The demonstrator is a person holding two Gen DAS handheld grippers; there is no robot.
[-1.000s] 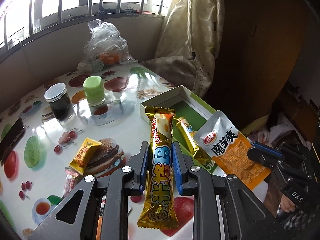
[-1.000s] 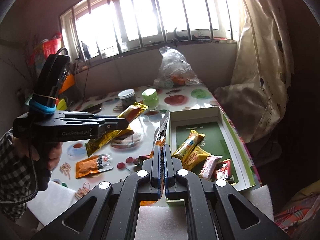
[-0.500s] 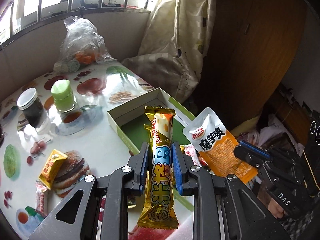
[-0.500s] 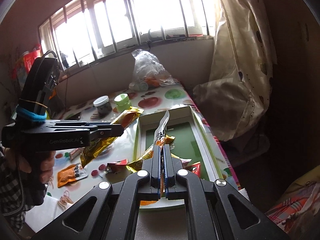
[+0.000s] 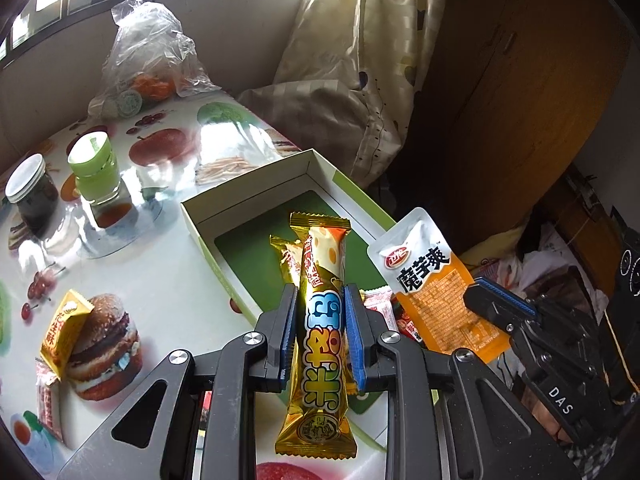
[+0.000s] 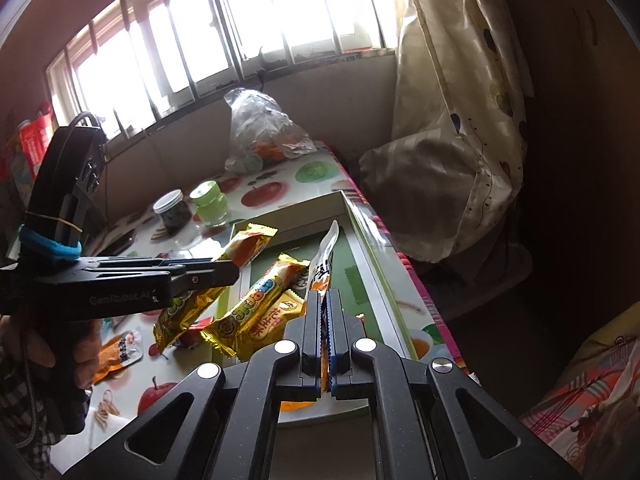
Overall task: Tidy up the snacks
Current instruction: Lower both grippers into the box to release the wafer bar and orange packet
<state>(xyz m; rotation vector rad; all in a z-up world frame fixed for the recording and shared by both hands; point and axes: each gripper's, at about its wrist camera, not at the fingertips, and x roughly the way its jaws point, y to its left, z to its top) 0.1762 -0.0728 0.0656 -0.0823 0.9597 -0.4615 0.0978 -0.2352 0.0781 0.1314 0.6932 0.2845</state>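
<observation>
The left hand-held gripper clamps a long gold snack bar, and the right hand-held gripper pinches an orange pouch edge-on. Both hang over an open green-lined box at the edge of a bench covered in fruit-print cloth, beneath a barred window and beside a cream curtain. More gold wrappers lie inside the box. Two jars stand farther back.

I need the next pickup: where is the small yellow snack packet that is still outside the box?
In the left wrist view the small yellow packet lies at the left on the table, leaning on the printed hamburger, well left of the green box.
</observation>
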